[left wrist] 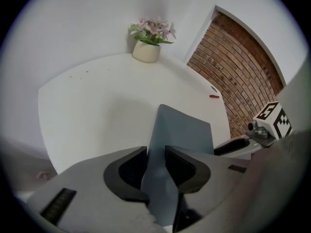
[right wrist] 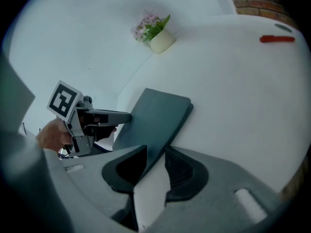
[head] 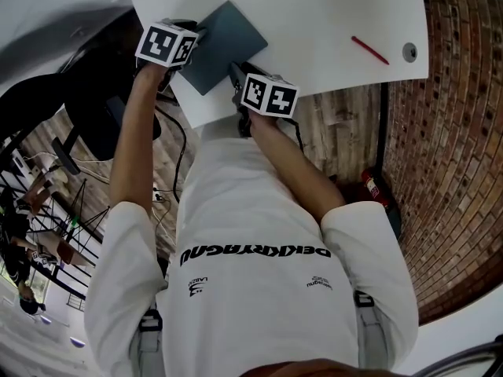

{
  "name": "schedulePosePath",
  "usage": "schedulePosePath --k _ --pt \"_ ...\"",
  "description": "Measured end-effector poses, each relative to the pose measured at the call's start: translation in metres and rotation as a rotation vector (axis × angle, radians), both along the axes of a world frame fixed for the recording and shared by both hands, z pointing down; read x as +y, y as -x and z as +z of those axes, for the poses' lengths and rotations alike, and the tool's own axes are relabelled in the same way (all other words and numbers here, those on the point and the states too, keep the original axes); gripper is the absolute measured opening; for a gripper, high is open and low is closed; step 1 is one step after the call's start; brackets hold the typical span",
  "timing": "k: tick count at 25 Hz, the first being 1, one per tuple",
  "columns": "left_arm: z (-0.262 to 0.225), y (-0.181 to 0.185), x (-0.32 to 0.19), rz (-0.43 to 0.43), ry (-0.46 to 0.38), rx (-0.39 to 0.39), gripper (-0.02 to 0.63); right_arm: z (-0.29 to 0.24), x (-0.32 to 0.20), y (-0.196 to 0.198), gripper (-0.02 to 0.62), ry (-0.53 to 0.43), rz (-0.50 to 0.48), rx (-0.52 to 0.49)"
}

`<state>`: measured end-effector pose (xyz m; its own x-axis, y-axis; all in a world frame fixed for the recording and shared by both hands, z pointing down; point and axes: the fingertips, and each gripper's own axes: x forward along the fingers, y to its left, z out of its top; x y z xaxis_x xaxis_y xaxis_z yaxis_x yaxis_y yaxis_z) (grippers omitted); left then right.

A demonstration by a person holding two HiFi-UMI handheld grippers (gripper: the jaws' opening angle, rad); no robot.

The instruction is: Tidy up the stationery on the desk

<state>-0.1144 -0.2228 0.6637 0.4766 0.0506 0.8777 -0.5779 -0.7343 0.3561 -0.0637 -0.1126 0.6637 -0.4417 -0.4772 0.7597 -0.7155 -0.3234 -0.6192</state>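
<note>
- Notebook (head: 228, 42), dark blue-grey and closed, sits at the near corner of the white desk (head: 314, 14). In the head view its long axis runs on a slant across that corner, and its lower end reaches the desk's edge.
- Left gripper (head: 196, 36) meets the notebook from the desk's left side. In the left gripper view (left wrist: 155, 166) the cover (left wrist: 182, 135) fills the gap between the pads, so the jaws read as clamped on it.
- Right gripper (head: 237, 75) comes in from the desk's near edge at the notebook's lower end. In the right gripper view (right wrist: 154, 166) its jaws stand apart, and the thin edge of the notebook (right wrist: 155, 118) runs slantwise through the gap. No pad is seen pressing on it.
- Key relation: the notebook extends forward and away from both grippers, toward the desk's middle. Both hands are at the notebook, but only the left appears to have a hold. The next move probably depends on the right jaws seating squarely on the edge.
- Red pen (head: 369, 49) lies well apart, toward the desk's right side, nearer the right hand.
- Flower pot (left wrist: 146, 52) stands at the desk's far corner.
</note>
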Motion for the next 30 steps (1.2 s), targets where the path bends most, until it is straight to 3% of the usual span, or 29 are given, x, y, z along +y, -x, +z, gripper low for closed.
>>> schedulePosePath --k 5,19,26,30 --pt "0.000 -0.002 0.001 0.028 0.028 -0.022 0.115 0.000 0.000 -0.001 0.104 0.016 0.000 -0.011" --pt "-0.001 -0.008 0.012 -0.052 0.024 -0.011 0.115 -0.003 -0.010 -0.027 0.114 -0.019 -0.009 0.043" --pt "-0.003 -0.019 0.029 -0.117 0.015 0.012 0.115 -0.007 -0.017 -0.052 0.120 -0.079 -0.087 0.110" --pt "-0.004 -0.029 0.042 -0.129 0.011 0.021 0.115 -0.005 -0.013 -0.073 0.120 -0.059 -0.140 0.152"
